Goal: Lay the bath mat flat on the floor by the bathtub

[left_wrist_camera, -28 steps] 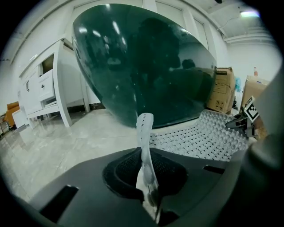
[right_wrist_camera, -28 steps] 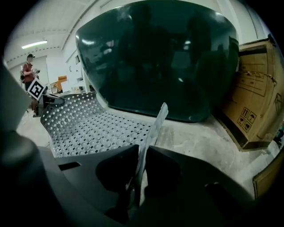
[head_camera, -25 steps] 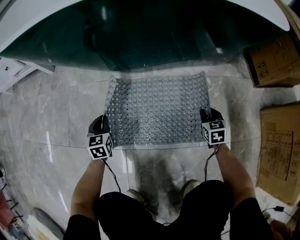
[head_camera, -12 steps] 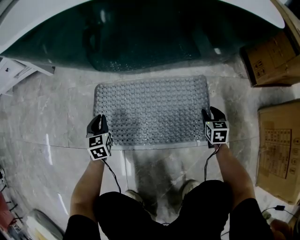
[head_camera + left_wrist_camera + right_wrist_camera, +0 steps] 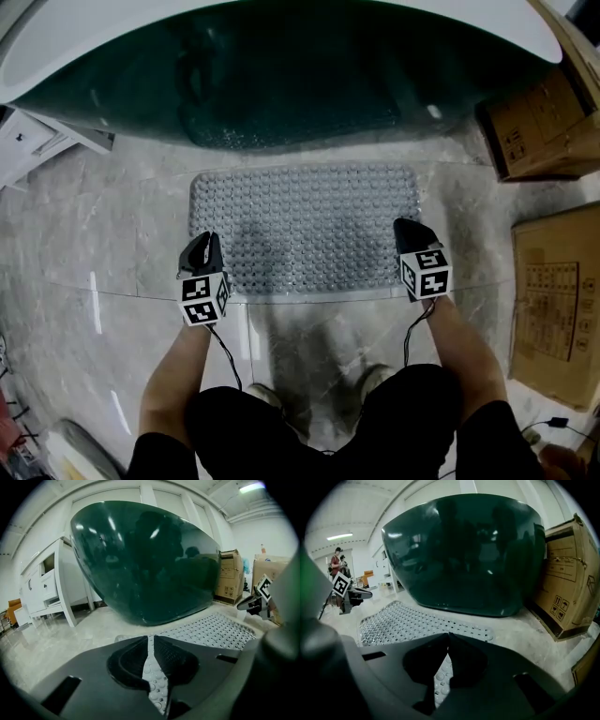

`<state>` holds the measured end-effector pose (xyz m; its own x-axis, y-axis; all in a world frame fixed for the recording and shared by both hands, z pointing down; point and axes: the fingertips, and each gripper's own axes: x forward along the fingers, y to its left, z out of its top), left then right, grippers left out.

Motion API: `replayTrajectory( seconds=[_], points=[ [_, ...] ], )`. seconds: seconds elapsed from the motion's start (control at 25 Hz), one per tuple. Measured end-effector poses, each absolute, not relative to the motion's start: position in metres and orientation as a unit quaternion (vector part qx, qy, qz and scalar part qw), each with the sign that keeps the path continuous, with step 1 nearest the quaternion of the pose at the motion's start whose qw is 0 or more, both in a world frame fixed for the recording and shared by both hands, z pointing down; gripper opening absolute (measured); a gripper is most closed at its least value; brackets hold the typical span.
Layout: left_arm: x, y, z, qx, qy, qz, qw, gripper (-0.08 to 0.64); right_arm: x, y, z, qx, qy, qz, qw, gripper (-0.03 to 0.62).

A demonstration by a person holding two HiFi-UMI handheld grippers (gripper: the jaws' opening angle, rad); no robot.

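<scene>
The grey studded bath mat (image 5: 305, 225) lies flat on the marble floor, directly in front of the dark green bathtub (image 5: 281, 84). My left gripper (image 5: 202, 248) hovers over the mat's near left corner, its jaws apart by only a thin slit with nothing held (image 5: 150, 639). My right gripper (image 5: 410, 234) hangs above the near right corner. Its jaws have just been closing and now meet at the tips on nothing (image 5: 448, 635). The mat (image 5: 215, 630) shows below the jaws in both gripper views (image 5: 393, 620).
Cardboard boxes stand to the right of the tub (image 5: 534, 122) and further along the right side (image 5: 558, 300). A white cabinet (image 5: 37, 141) is at the left. The person's feet are on the floor just behind the mat's near edge.
A second ago both grippers held the mat's near edge up and its far left corner was curled. The mat now lies flat, both grippers have let go and risen.
</scene>
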<state>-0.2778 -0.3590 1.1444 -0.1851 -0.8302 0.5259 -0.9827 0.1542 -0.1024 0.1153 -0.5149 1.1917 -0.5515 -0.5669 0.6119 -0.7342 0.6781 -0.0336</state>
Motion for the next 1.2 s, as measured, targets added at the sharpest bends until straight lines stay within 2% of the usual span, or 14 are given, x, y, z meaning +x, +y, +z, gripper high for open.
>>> replayTrajectory(
  seconds=[0.44,0.68,0.92,1.2],
  points=[
    [-0.250,-0.363,1.123,0.660,-0.707,0.191,0.167,0.017,0.074,-0.501,1.152,0.331,-0.900,0.116,0.259,0.017],
    [-0.229,-0.371,1.095,0.699,-0.677,0.194,0.124,0.017,0.057,-0.493,1.129,0.307,-0.914,0.091,0.248,0.017],
    [-0.220,-0.368,1.046,0.716,-0.656,0.232,0.064,0.015,0.050,-0.483,1.087,0.297,-0.919,0.093,0.244,0.017],
    [-0.203,-0.344,0.960,0.724,-0.636,0.257,0.068,0.015,0.046,-0.457,1.007,0.281,-0.918,0.110,0.256,0.017]
  ],
)
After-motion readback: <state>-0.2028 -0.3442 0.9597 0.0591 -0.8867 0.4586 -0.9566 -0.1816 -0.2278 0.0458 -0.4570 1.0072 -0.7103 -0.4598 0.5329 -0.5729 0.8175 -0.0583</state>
